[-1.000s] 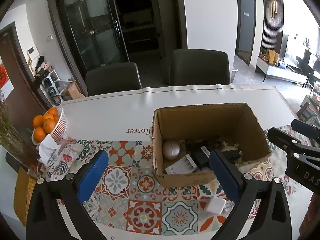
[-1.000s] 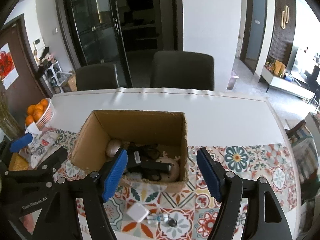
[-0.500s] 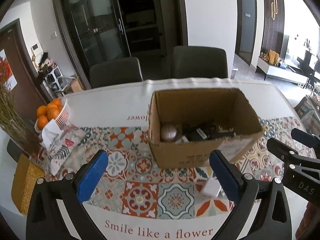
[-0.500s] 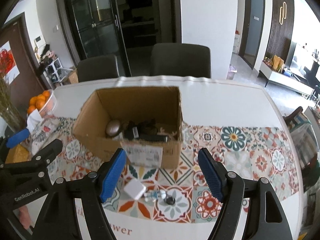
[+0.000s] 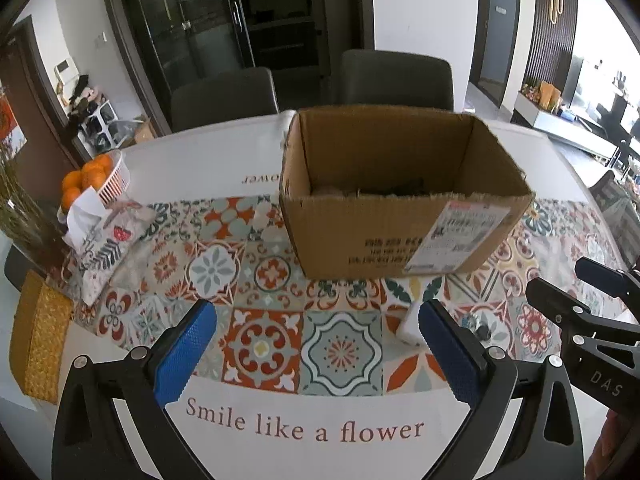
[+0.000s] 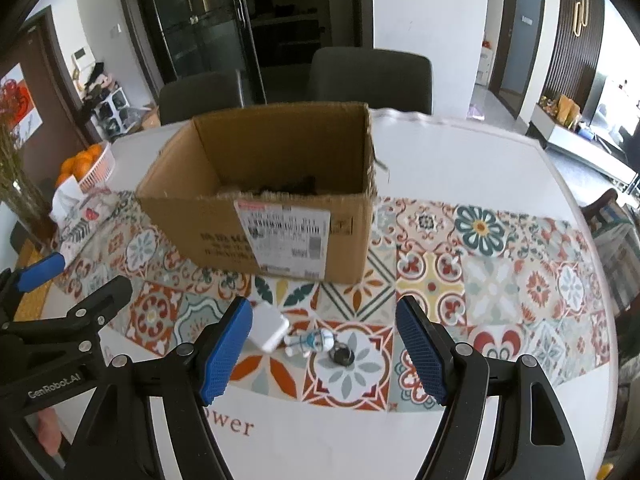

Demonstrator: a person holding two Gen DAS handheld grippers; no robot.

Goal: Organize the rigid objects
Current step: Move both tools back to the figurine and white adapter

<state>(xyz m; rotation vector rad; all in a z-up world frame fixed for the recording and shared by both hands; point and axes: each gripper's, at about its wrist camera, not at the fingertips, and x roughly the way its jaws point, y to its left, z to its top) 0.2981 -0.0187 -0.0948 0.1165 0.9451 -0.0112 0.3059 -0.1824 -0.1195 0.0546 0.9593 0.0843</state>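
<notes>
the table point(image 6: 460, 168) fills most of the room's middle, white with a tiled runner point(image 6: 440, 280) across it and two dark chairs point(image 6: 372, 74) on the far side, glass cabinet doors behind them. the box point(image 6: 280, 216) stands open on the runner, label facing near, likely the place things get sorted into; its contents are barely visible over the rim. a basket of oranges point(image 5: 94, 178) sits far left. both grippers hang low over the near edge, the left gripper point(image 5: 316, 350) and right gripper point(image 6: 324, 348) each spread wide and holding nothing. just near the box lie a white charger point(image 6: 270, 328), a small figure point(image 6: 310, 342) and a dark ring point(image 6: 341, 356), close together, right between the right fingers, probably next to go in.
</notes>
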